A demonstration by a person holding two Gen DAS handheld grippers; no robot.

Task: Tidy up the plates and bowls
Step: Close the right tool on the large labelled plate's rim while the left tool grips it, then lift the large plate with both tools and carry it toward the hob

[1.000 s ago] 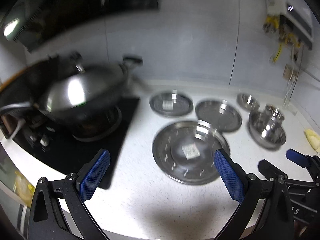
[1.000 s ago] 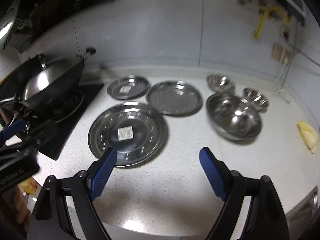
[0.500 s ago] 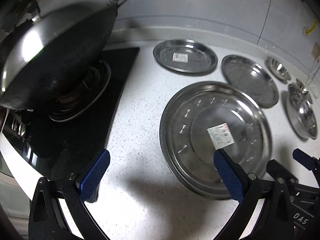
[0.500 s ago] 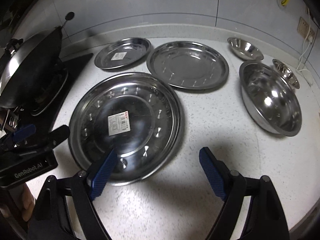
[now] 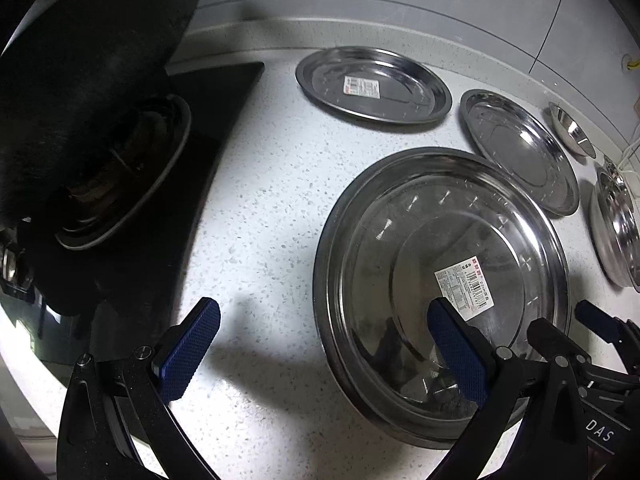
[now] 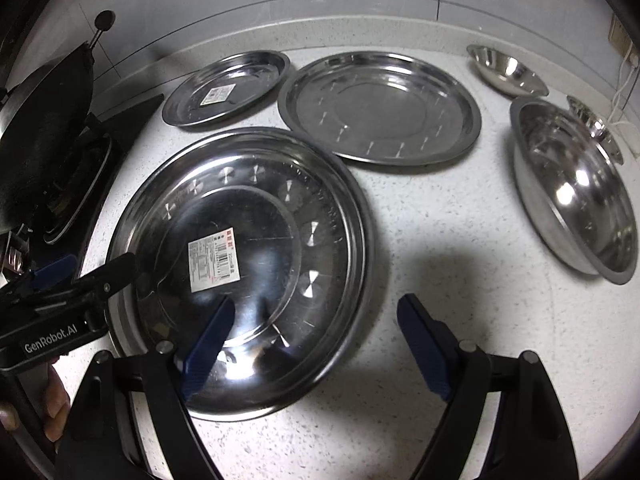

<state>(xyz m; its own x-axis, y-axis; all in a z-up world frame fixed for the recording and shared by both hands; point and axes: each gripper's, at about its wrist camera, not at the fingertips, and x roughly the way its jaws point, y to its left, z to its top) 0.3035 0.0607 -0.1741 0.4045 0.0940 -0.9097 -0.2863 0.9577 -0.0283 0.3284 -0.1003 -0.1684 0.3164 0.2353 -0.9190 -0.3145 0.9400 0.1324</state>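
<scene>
On the speckled white counter (image 6: 460, 240) beside the stove (image 5: 120, 168), both grippers gape wide, the big plate (image 6: 256, 208) low in frame under the left gripper (image 5: 320, 344) and right gripper (image 6: 316, 340).

Both tongs dropped closer to largest plate (image 6: 256, 216); left tongs (image 5: 320, 348) and right tongs (image 6: 310, 344) straddling its rim

The wok (image 5: 72, 92) was cropped by the left wrist frame edge. The smallest bowl (image 6: 596, 126) sat partly hidden behind the large bowl (image 6: 576, 188). Label text (image 6: 214, 256) was illegible.
</scene>
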